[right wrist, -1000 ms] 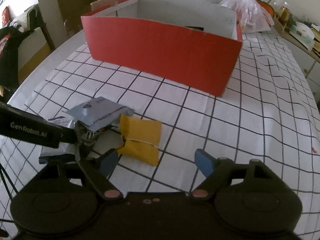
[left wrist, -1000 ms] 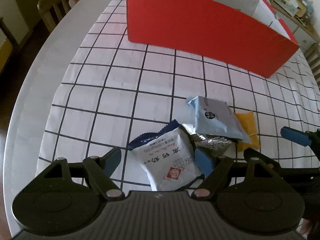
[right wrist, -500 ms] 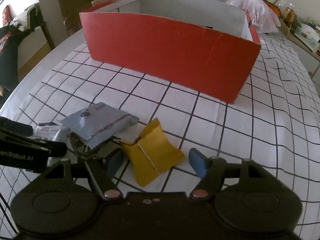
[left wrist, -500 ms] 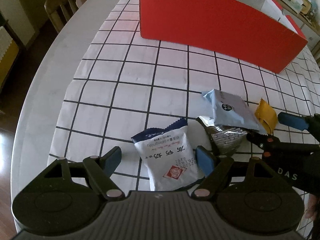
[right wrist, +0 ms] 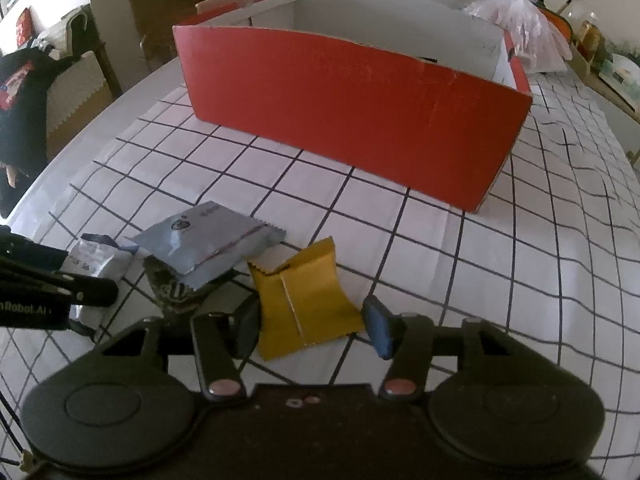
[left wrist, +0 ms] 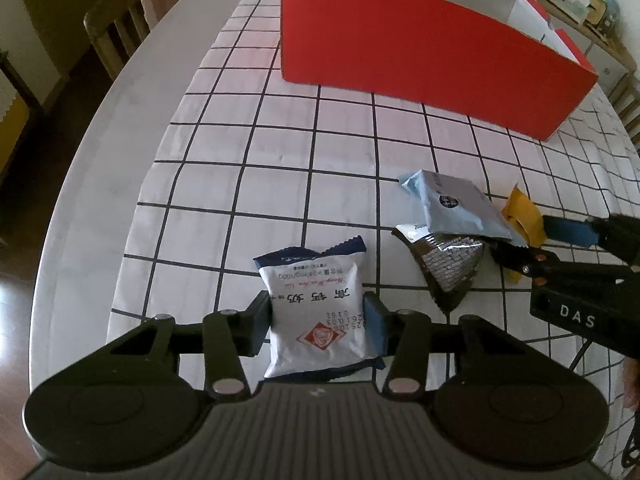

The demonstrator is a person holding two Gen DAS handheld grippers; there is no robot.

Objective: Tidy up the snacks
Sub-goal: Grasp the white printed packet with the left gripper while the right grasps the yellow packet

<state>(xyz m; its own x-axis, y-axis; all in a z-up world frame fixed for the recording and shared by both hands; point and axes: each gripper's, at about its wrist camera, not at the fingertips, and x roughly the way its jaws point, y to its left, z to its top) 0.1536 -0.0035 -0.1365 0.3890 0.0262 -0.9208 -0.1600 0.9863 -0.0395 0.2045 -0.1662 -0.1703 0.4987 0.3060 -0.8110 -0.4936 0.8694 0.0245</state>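
Closing in from both sides, the left tongs [left wrist: 318,322] press their blue pads against the flanks of a white foil snack packet with a dark blue top edge and a red diamond logo [left wrist: 316,312], which lies on the white tablecloth with black grid lines [left wrist: 248,152] at the near edge of the table. Its jaws have just been closing, and the packet sits clamped between them. The right tongs [right wrist: 314,326] have likewise just been closing around a crumpled mustard-yellow paper sachet [right wrist: 306,300]; the left pad touches it and the right pad meets its lower corner, so it looks gripped. Just left of the sachet, a pale blue-grey foil pouch [right wrist: 208,242] lies on top of a dark patterned foil packet [right wrist: 168,286]. Farther back on the cloth stands a large red open cardboard box with a grey inside [right wrist: 352,120], well apart from the snacks. A wooden chair [left wrist: 116,28] stands beyond the table's far left edge.
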